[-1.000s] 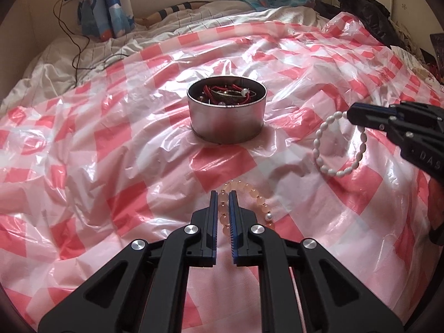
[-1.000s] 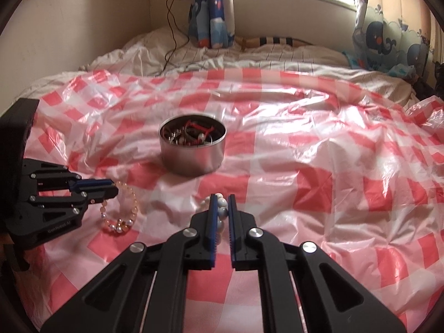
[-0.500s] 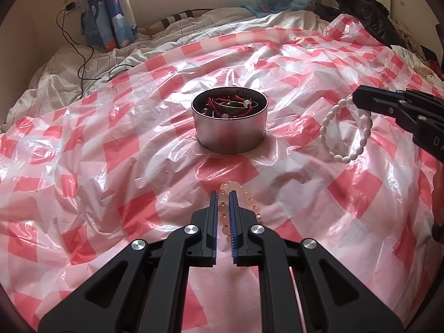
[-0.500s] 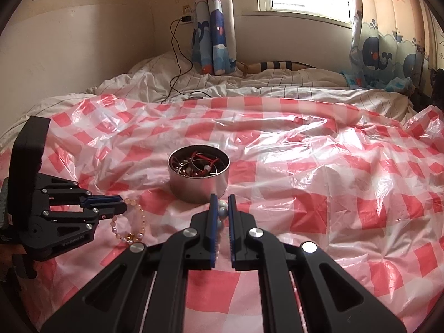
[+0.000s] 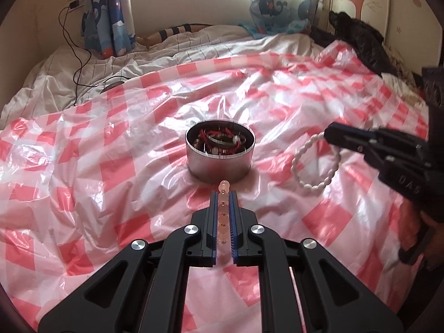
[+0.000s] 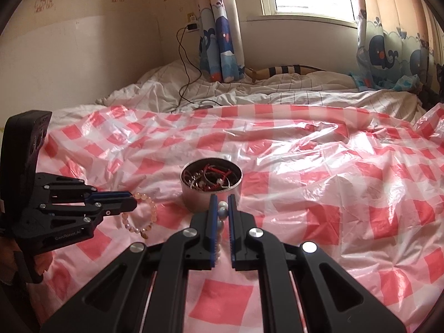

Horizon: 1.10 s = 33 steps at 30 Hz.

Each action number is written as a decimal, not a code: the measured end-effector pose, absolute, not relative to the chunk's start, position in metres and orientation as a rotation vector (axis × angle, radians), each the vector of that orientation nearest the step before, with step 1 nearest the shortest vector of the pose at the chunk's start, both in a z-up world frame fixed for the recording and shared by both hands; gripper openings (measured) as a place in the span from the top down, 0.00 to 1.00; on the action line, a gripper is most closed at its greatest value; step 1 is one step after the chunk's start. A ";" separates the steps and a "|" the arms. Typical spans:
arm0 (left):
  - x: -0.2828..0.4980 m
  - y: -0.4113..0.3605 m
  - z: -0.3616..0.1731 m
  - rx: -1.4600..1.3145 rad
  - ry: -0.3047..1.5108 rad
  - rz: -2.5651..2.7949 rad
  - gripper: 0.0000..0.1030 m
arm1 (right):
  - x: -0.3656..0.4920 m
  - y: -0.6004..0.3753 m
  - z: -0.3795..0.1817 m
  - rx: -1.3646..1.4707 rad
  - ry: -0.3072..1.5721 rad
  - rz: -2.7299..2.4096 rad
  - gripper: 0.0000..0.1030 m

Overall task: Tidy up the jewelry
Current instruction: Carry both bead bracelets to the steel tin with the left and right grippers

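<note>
A round metal tin holding red cords and bangles stands on the red-checked plastic sheet. My left gripper is shut on a peach bead bracelet, which hangs off the sheet just in front of the tin. My right gripper is shut on a white bead bracelet that dangles in the air to the right of the tin.
The sheet covers a bed with rumpled white bedding at the back. A black cable runs down from a wall socket onto the bedding. Whale-print curtains hang by the window. Dark clothing lies at the far right.
My left gripper has lifted the peach bracelet off the sheet and tilted up. The right gripper has also tipped up with the white bracelet still hanging from it.
</note>
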<state>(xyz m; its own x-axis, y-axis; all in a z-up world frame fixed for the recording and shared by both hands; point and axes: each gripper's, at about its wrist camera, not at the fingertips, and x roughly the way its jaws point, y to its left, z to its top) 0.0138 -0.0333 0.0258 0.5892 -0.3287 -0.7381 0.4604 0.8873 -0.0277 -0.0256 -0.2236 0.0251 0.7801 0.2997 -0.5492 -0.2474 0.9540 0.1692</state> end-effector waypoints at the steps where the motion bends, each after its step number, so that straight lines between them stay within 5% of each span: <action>1: 0.015 -0.033 0.029 0.164 0.818 -0.464 0.93 | -0.024 -0.225 0.026 0.099 0.606 0.300 0.92; 33: 0.097 -0.061 0.061 -0.047 0.802 -0.584 0.93 | 0.015 -0.267 0.038 0.398 0.595 0.415 0.92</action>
<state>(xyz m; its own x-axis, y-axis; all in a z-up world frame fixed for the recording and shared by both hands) 0.0972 -0.0612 0.0611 0.5471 -0.5102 -0.6636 0.4757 0.8418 -0.2551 0.0155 -0.2667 0.0382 0.7515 0.4809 -0.4517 -0.2571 0.8439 0.4708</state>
